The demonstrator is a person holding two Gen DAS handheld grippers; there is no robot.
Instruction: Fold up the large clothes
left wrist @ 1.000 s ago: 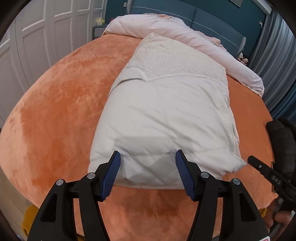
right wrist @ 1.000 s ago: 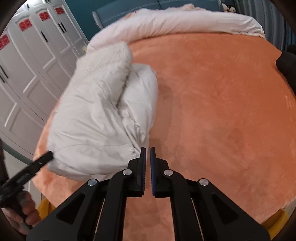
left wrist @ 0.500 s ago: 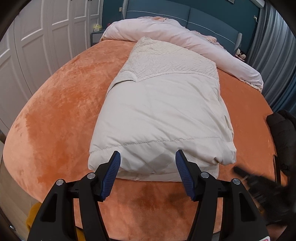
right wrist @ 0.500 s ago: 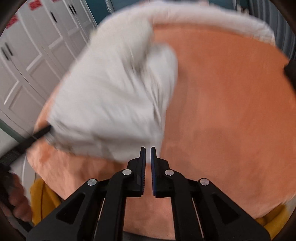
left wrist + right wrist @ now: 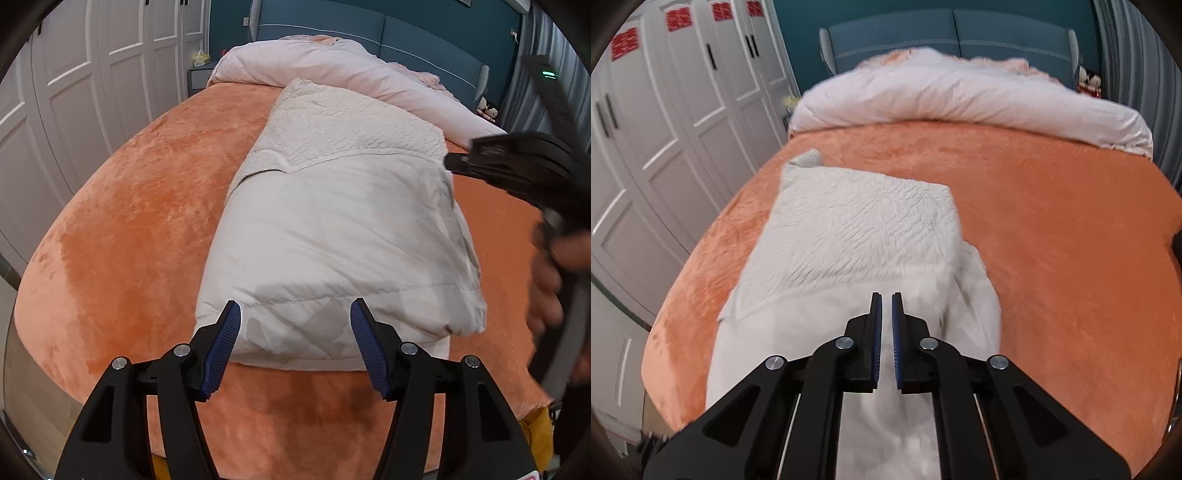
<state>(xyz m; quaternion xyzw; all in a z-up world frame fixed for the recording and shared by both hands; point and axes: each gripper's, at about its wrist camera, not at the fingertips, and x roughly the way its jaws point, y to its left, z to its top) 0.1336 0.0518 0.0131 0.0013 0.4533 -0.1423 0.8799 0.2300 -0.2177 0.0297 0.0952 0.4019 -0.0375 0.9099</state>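
A folded cream puffer coat (image 5: 340, 236) with a fleecy lining at its far end lies lengthwise on the orange bed cover (image 5: 129, 229). My left gripper (image 5: 295, 332) is open and empty, hovering just in front of the coat's near edge. My right gripper (image 5: 885, 325) is shut with nothing between its pads, held above the coat (image 5: 857, 251) near its middle. It also shows in the left wrist view (image 5: 517, 170) as a blurred black shape over the coat's right side.
A rolled pale pink duvet (image 5: 351, 81) lies across the head of the bed below a teal headboard (image 5: 949, 33). White wardrobe doors (image 5: 74, 92) stand along the left. Grey curtains (image 5: 1137, 55) hang at the right.
My right gripper has swung from the bed's near right side up and over the coat. The left gripper has drawn back slightly and stays open.
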